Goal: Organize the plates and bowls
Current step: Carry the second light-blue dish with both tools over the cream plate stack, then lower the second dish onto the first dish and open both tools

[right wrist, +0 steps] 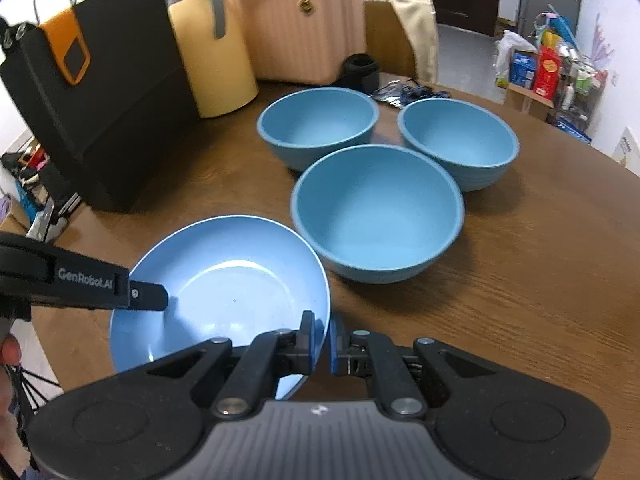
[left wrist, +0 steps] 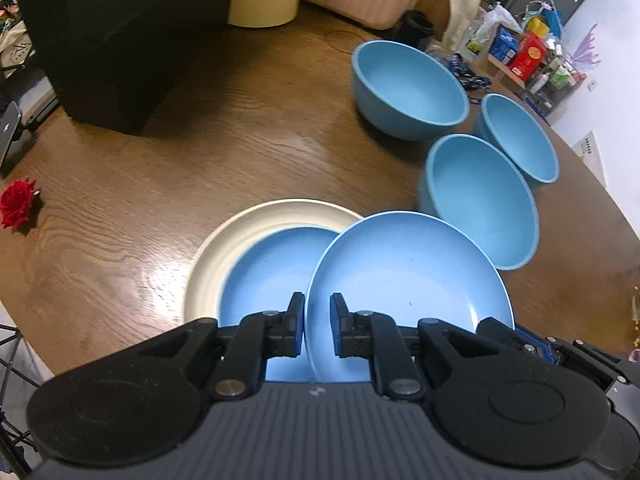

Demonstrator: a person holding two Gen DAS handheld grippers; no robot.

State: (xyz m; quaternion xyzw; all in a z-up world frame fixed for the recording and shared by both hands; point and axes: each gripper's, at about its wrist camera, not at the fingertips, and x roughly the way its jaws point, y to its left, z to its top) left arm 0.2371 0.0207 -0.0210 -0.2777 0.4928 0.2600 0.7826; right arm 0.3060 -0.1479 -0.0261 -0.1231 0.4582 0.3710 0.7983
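Both grippers apparently clamp one blue plate [right wrist: 240, 280]

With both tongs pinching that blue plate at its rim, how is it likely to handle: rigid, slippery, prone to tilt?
The blue plate probably stays rigid: it keeps its round shape with the left tongs and right tongs clamped on opposite rim edges. Its glossy, glare-catching surface suggests it may slip. Held only by thin rims, it could tilt.
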